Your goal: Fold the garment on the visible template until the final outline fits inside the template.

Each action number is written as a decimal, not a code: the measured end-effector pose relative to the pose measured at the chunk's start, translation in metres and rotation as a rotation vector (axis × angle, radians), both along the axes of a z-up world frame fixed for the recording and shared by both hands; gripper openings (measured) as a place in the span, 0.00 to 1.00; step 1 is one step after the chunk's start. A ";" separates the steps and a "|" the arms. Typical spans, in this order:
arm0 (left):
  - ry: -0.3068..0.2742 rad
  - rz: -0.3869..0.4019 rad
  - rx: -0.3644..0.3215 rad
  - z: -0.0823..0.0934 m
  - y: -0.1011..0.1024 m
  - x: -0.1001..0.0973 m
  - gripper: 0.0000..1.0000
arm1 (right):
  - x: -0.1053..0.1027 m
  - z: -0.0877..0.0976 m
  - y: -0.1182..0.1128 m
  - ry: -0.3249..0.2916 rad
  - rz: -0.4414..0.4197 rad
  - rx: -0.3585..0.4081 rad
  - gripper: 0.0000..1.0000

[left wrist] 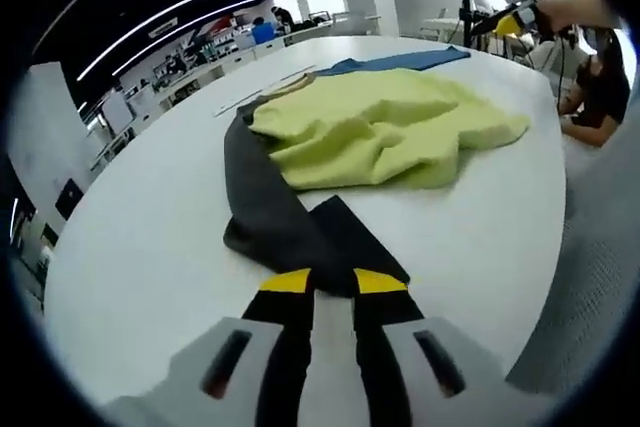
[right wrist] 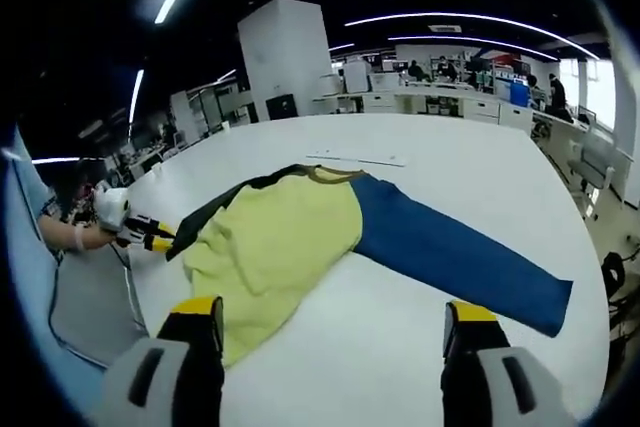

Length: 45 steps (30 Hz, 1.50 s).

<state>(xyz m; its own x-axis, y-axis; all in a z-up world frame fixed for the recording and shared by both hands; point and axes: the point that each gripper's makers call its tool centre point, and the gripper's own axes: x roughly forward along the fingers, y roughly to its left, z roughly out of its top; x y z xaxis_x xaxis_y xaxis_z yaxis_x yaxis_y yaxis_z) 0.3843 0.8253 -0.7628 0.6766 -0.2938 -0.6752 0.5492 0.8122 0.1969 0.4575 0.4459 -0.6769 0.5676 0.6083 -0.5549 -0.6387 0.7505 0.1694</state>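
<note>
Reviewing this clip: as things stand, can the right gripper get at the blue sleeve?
Probably yes. The right gripper has its jaws wide apart over bare table, and the blue sleeve lies flat just ahead, uncovered, with nothing between. The left gripper is off at the garment's far, dark end.

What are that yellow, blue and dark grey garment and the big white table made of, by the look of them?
The yellow, blue and dark grey garment looks like soft matte knit fabric, perhaps cotton jersey or fleece: it bunches into rounded folds and shows no shine. The big white table seems a hard, smooth laminate or painted board with a faint sheen; which one cannot be told.
</note>
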 end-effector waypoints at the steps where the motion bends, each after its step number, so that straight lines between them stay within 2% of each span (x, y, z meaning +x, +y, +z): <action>1: 0.000 0.003 -0.001 0.000 0.001 0.000 0.07 | 0.000 0.000 0.000 0.000 0.000 0.001 0.91; 3: 0.008 0.004 0.002 -0.001 0.002 0.000 0.00 | 0.000 0.000 0.000 0.002 0.000 0.000 0.91; 5: 0.019 0.003 -0.008 -0.002 0.002 -0.001 0.00 | -0.001 -0.001 0.000 0.005 -0.002 0.004 0.91; 7: 0.018 -0.002 -0.007 0.001 -0.002 -0.001 0.10 | -0.002 -0.002 0.001 0.005 -0.001 0.001 0.91; 8: -0.002 -0.019 0.004 0.005 -0.004 0.000 0.20 | -0.002 -0.003 0.001 0.005 -0.001 0.001 0.91; 9: -0.010 -0.031 0.005 0.007 -0.007 0.000 0.25 | -0.002 -0.003 0.001 0.008 0.000 0.001 0.91; 10: -0.013 -0.052 0.013 0.007 -0.010 -0.001 0.26 | -0.003 -0.004 0.002 0.009 0.000 0.002 0.91; 13: 0.015 -0.068 0.017 0.003 -0.012 -0.004 0.14 | -0.003 -0.006 0.003 0.014 0.003 0.001 0.91; 14: 0.030 -0.054 -0.003 0.001 -0.014 -0.004 0.15 | -0.003 -0.006 0.004 0.014 0.002 0.004 0.91; 18: 0.022 -0.042 0.005 -0.001 -0.012 -0.001 0.18 | -0.003 -0.005 0.006 0.016 0.005 0.011 0.91; 23: 0.040 -0.032 0.002 -0.002 -0.011 -0.001 0.10 | -0.002 -0.004 0.006 0.014 0.005 0.018 0.91; 26: 0.052 -0.014 -0.025 -0.003 -0.011 -0.001 0.09 | -0.002 -0.002 0.007 0.009 0.008 0.017 0.91; 29: 0.062 -0.010 -0.013 -0.004 -0.008 -0.002 0.05 | -0.001 -0.002 0.008 0.010 0.008 0.020 0.90; 34: 0.072 0.003 -0.037 -0.005 -0.006 -0.002 0.01 | -0.002 -0.003 0.009 0.013 0.011 0.023 0.90; 45: 0.092 0.062 -0.104 -0.002 -0.005 -0.001 0.00 | -0.006 -0.006 0.013 0.024 0.017 0.023 0.90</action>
<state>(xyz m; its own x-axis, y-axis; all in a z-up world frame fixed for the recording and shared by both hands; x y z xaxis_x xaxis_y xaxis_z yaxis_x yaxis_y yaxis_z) 0.3837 0.8206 -0.7649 0.6319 -0.3249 -0.7036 0.5094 0.8584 0.0611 0.4513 0.4591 -0.6829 0.5437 0.6305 -0.5540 -0.6470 0.7353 0.2018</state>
